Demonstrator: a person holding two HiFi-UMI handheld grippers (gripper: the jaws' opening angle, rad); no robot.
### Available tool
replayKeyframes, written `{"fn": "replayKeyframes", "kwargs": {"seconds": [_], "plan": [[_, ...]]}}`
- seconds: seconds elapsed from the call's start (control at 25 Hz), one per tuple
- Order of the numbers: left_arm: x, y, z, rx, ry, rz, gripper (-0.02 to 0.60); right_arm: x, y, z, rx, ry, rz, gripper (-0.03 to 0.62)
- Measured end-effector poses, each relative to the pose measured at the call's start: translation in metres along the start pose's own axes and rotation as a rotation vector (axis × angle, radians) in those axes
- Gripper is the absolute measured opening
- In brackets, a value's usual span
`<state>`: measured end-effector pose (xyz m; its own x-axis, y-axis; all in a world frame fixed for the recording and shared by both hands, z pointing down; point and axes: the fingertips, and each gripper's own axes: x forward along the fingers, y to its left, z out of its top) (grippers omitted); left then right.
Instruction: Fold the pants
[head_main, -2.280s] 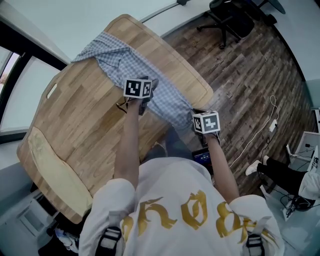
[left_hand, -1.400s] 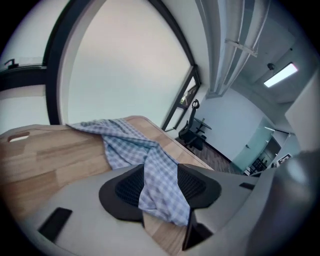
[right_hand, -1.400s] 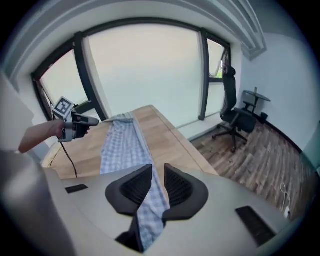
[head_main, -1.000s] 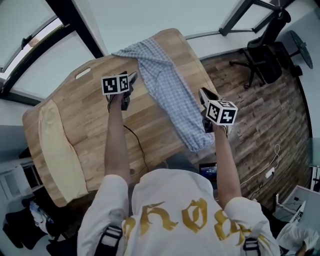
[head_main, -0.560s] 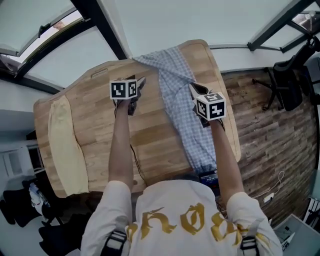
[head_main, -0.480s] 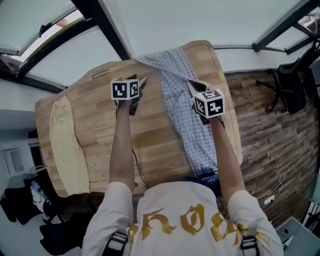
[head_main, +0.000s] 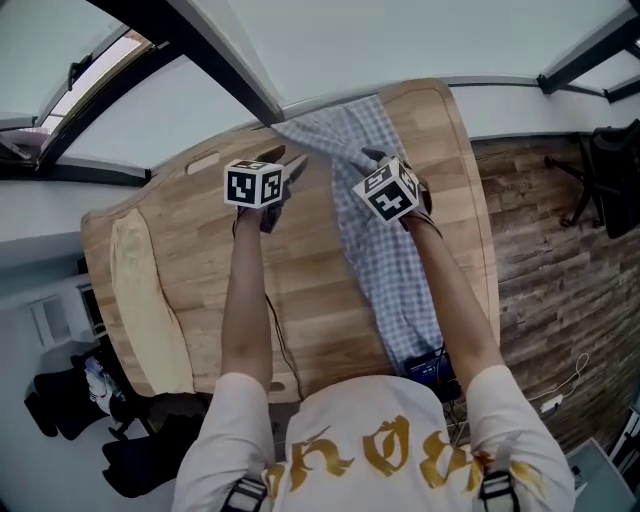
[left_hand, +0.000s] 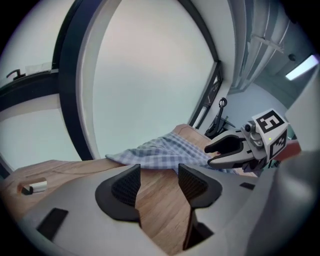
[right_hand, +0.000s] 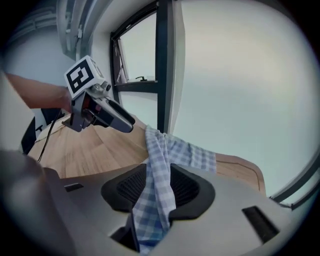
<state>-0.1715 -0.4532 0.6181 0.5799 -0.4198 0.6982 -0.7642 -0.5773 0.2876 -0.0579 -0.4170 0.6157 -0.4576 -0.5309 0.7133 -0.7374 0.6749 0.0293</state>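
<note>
From the head view, the light wooden worktop (head_main: 200, 250) with rounded corners stands against a big window. The blue-and-white checked pants (head_main: 385, 270) run as one long narrow band down its right side. Their far end fans out wider at the window edge, and their near end droops over the edge closest to the person. This view alone also shows a pale yellow cloth (head_main: 145, 300) stretched along the worktop's left edge, well apart from the pants. It shows a thin black cable (head_main: 275, 330) trailing across the bare wood below the left arm, and dark plank flooring (head_main: 560, 260) at the right.

The left gripper view shows what the head view cannot. The left tongs (left_hand: 159, 180) stand wide apart with only bare wood between the pads, empty, just short of the pants' fanned end. Off to the left lies a small white oblong (left_hand: 34, 187) on the wood.

The right gripper view settles the other hand. The right tongs (right_hand: 157, 187) have just been opening, and a bunched strip of the checked fabric runs up between the two ribbed pads. It is drawn up in a ridge off the worktop, loose rather than pinched. Beyond the pads the cloth falls back and spreads flat toward the far corner.

The fabric is thin and softly creased, with no fold yet across its length.
</note>
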Motion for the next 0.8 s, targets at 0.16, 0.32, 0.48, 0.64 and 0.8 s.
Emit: {"fn": "replayKeyframes", "kwargs": {"seconds": [0.16,0.32,0.48,0.64,0.8], "plan": [[0.020,0.001,-0.011,0.073,0.087,-0.023,0.232,0.022,-0.006,-0.015,-0.021,0.047,0.002,0.168],[0.034,0.005,-0.017,0.069,0.109,-0.024,0.232,0.031,-0.013,-0.024,-0.011,0.062,-0.012,0.038],[0.042,0.014,-0.013,0.021,0.096,-0.007,0.232,0.020,-0.021,-0.012,0.109,-0.021,0.012,0.034],[0.044,0.019,0.005,-0.235,-0.036,-0.085,0.232,0.001,-0.026,0.004,0.232,-0.147,0.077,0.033],[0.051,0.036,0.019,-0.517,-0.109,-0.101,0.232,-0.007,-0.032,0.014,0.253,-0.183,0.105,0.032]]}}
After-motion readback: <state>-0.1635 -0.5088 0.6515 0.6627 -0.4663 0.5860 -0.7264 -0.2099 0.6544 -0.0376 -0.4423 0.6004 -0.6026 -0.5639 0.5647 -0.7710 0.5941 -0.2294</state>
